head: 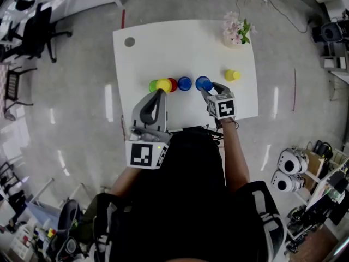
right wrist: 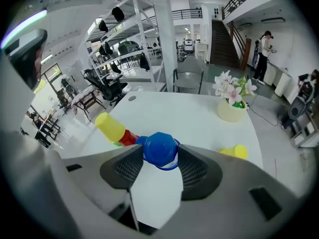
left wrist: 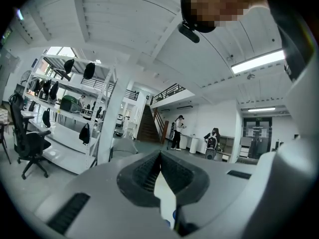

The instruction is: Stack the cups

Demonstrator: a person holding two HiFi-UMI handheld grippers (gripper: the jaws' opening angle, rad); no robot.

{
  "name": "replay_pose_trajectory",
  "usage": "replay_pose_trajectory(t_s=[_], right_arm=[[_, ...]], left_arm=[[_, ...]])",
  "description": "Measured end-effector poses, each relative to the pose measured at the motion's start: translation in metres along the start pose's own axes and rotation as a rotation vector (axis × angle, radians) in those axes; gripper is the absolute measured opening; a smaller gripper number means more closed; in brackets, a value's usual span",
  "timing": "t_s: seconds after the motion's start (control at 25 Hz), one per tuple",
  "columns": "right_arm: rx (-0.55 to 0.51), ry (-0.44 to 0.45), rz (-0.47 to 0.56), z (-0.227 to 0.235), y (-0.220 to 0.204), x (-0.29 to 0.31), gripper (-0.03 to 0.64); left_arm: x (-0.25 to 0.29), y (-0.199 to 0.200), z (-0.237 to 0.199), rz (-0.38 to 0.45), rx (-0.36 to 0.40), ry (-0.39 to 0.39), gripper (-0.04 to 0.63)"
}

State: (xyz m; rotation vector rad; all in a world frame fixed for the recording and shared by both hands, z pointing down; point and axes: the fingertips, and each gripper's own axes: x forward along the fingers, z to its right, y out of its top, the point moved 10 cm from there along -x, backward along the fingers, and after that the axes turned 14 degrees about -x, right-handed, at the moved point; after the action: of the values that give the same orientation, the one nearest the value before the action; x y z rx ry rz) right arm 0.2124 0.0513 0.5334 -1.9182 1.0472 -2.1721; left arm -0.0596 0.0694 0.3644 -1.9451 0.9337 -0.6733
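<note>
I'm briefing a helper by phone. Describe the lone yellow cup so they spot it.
On the white table, find the flower pot at the far right corner. The yellow cup sits alone just before it; the other yellow cup is bunched with a green cup and a red cup.

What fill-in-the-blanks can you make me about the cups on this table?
1. The right gripper is shut on a cup coloured ____.
2. The lone cup on the right side of the table is ____.
3. The pot at the far corner holds pink and white ____.
Missing words: blue, yellow, flowers.
</note>
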Motion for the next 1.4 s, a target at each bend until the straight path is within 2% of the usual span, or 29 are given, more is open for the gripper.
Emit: replay_pose_trajectory(t_s=[0.28, 0.68, 1.0, 1.4], right_arm=[[-0.086, 0.062, 0.046, -0.021, 0.034, -0.004, 0.233], [-0.161, 0.148, 0.038, -0.049, 0.053, 0.014, 0.233], [-0.2, 0.199, -0.001, -0.065, 0.056, 0.034, 0.233], [-0.208, 0.218, -0.029, -0.071, 0.056, 0.046, 0.233]], left_arm=[[-0.018, 0.006, -0.011, 0.037, -0.008, 0.057, 0.021], [-0.034, 0.014, -0.023, 0.08, -0.014, 0.111, 0.021], [-0.038, 0.019, -0.031, 0.092, -0.017, 0.131, 0.021], [-0.037, 0.022, -0.037, 0.083, -0.017, 0.144, 0.021]])
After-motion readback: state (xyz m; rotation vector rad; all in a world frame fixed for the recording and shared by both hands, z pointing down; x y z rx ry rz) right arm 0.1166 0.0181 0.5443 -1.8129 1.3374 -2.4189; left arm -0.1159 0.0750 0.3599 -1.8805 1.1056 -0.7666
